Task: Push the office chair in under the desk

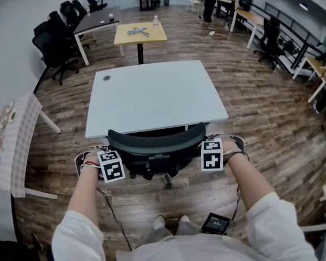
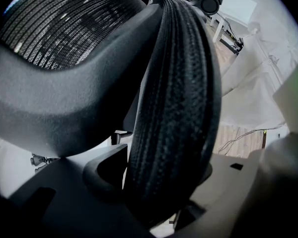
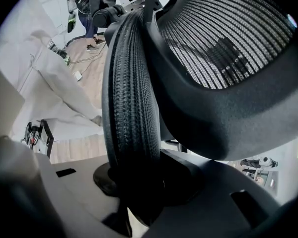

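Chair [image 1: 155, 139] is black w/ a net back. Its top rim sits right btwn the fingers of both grippers.

L gripper [image 2: 161, 175] points nearly straight down over the rim's L end. Its fingers are apart w/ the rim standing btwn them. One pad [image 2: 208, 171] looks to touch it. A thin strip of light shows btwn the rim and the other pad [image 2: 105, 168], so there is no real squeeze.

R gripper [image 3: 144, 180] points down too, at the rim's R end. Its fingers are closed on the rim. There is a pad [image 3: 103, 178] on one side and a pad [image 3: 188, 175] on the other. Both sit tight against it.

Desk [image 1: 152, 94] is white and lies just past the fingertips, on the far side of the chair back. The back is just beside the desk's near edge; can't tell if they touch. The seat is hidden from above.

One wheel [image 1: 168, 184] pokes out below the back, on the person's side of the fingers. Floor [image 1: 250, 118] is brown wood. Far past the fingers, beyond the desk, stands a yellow table [image 1: 140, 34].
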Demonstrator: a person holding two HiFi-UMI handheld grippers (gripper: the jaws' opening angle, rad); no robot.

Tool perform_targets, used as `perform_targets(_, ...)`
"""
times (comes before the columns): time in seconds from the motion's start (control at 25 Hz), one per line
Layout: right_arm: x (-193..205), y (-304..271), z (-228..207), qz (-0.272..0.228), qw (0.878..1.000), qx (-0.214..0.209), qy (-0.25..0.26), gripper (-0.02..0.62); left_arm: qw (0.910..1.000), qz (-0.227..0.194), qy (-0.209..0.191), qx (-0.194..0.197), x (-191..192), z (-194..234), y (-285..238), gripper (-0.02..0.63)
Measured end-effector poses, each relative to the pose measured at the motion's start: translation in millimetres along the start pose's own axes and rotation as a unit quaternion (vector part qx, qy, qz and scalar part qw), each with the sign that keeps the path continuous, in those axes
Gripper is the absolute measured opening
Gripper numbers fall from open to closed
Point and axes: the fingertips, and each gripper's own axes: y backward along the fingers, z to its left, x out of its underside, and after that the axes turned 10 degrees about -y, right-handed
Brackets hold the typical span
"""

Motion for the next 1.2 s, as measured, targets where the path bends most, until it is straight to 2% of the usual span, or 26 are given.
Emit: perform_targets(1.2,-0.1,-1.2,-0.2,-0.002,1.0,0.003,0.007,0.14,1.0,0.0,0.0,0.0,-0.8,0.6,-1.0,0.264)
